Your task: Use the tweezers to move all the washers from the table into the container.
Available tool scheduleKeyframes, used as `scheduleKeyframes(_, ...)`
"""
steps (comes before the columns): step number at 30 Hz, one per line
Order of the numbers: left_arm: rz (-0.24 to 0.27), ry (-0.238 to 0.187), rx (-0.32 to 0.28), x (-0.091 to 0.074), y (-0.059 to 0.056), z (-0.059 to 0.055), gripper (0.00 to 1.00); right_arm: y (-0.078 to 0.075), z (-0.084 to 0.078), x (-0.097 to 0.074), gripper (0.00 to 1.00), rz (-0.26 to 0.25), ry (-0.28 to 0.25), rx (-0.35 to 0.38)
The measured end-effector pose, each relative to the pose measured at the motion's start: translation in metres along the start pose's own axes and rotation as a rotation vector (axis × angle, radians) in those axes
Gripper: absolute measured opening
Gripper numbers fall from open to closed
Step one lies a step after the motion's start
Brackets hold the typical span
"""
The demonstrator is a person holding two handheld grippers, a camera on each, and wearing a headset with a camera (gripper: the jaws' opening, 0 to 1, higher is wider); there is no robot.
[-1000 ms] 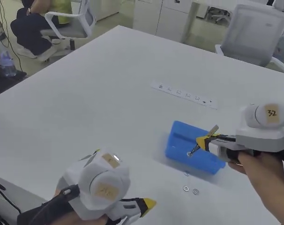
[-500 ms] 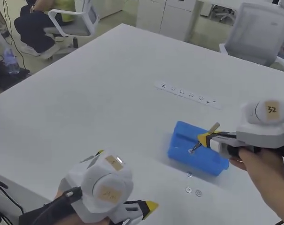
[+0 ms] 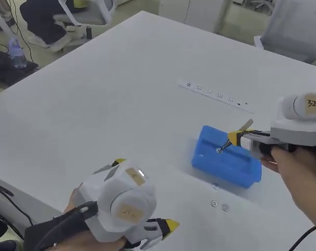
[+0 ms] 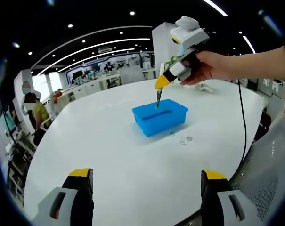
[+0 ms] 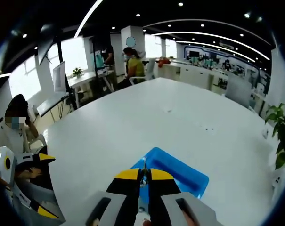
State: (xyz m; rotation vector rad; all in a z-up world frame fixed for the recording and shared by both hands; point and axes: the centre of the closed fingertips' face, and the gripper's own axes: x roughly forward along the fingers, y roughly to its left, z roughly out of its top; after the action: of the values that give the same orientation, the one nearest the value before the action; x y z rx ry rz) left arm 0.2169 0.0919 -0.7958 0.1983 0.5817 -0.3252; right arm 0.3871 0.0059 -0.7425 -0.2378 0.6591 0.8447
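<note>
A: What has the right gripper (image 3: 232,140) got?
B: Its yellow-tipped jaws are pinched onto the tweezers (image 3: 223,147) — in the right gripper view they stand almost together, with the thin metal between them. The tweezers slant down into the blue container (image 3: 225,163), tips over its inside. Whether a washer sits in the tips is too small to tell.
A: And the washers (image 3: 219,205)?
B: Three lie on the white table (image 3: 121,104), just beside the container's near wall. One is close to the wall, and two lie side by side a little nearer the person.
A: The left gripper (image 4: 147,175)?
B: Low at the near edge of the table, well apart from the container — its jaws stand wide apart with nothing between them.
A: Anything else on the table?
B: A white power strip (image 3: 215,95) lies flat beyond the container.
</note>
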Motion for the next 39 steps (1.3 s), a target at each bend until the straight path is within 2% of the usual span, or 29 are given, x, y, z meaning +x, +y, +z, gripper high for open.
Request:
scheduleKeyframes(14,0.005,0.007,-0.016,0.0,0.002,-0.001,0.96,-0.012,-0.02,0.031,0.02,-0.017,0.05,0.011)
scheduleKeyframes(17,0.006,0.011,-0.016,0.001,0.002,-0.002,0.96,-0.011,-0.024,0.036,0.02,-0.007,0.065,0.017)
scheduleKeyframes(27,0.012,0.014,-0.015,0.001,0.004,-0.002,0.95,-0.011,-0.028,0.052,0.02,-0.004,0.069,-0.001)
scheduleKeyframes(39,0.012,0.031,-0.013,0.002,0.004,-0.005,0.95,-0.011,-0.04,0.067,0.02,0.005,0.108,-0.024)
